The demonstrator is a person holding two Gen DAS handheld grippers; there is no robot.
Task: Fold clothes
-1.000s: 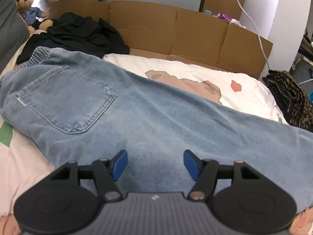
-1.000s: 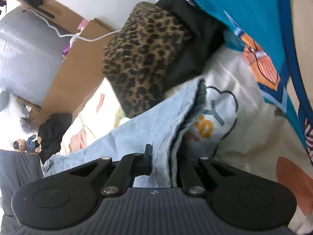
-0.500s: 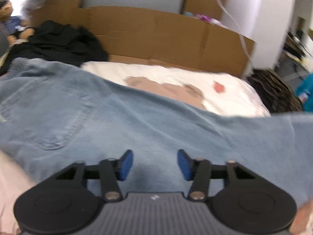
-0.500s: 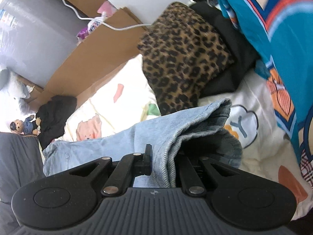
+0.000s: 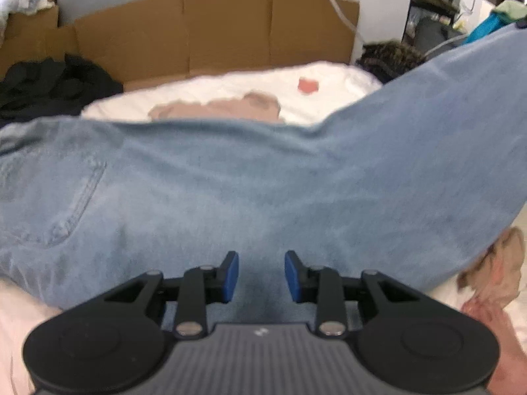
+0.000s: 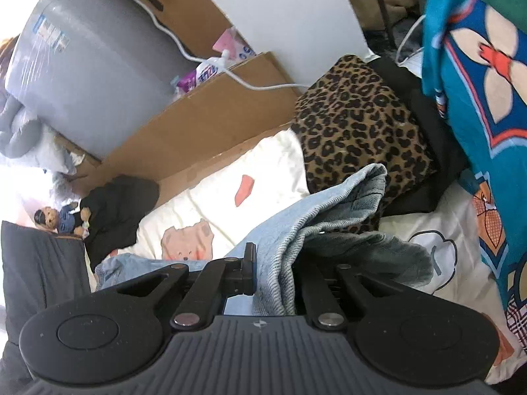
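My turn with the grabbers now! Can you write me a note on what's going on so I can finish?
Right gripper: shut on the hem end of the jeans, held up off the bed.
Left gripper: over the seat of the jeans, near the back pocket. Its jaws have just been closing, with a gap left and denim below them; they pinch nothing.
Done: the leg end is raised, ready to fold over.
Left: carry the leg end across to the waist, lay it flat, smooth it, then fold again. The black clothes and leopard piece likely need checking too.
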